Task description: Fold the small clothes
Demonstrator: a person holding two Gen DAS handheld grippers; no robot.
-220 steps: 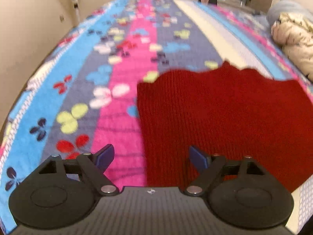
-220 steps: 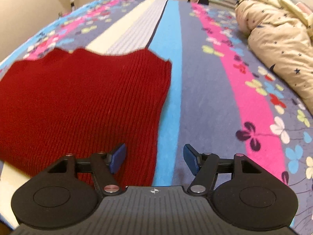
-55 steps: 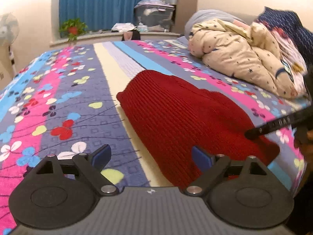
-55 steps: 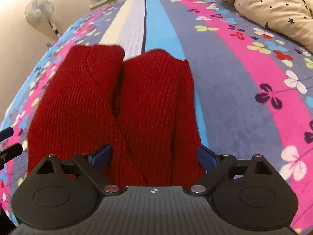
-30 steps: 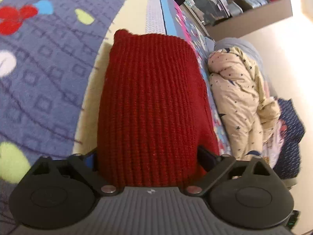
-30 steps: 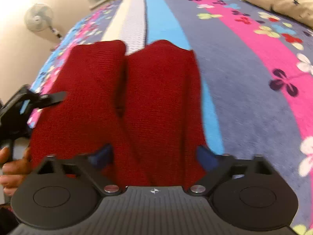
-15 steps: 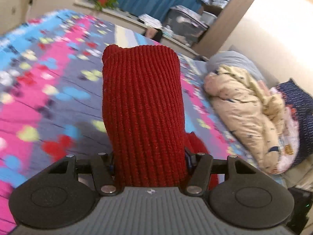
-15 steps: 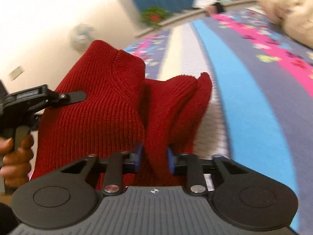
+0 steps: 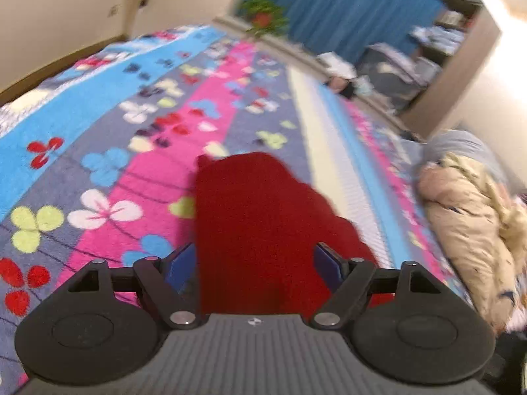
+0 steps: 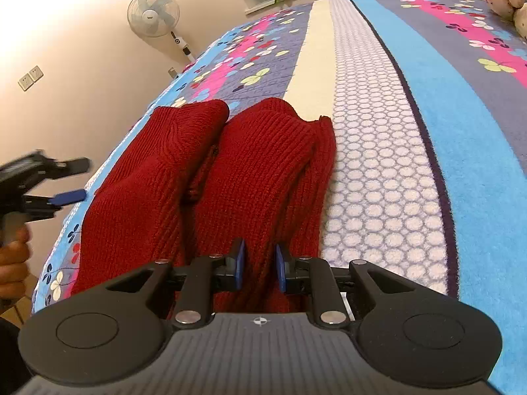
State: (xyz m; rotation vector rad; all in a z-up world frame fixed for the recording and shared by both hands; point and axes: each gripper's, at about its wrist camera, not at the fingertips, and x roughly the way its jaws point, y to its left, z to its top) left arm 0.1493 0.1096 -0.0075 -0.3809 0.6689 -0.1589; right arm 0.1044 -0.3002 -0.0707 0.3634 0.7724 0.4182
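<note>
While pinched, red knit [image 10: 250,177] folded.

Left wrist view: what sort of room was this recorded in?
Most likely a home bedroom: a bed under a striped floral blanket, a rumpled star-print duvet by the wall, blue curtains behind, and a standing fan.
</note>
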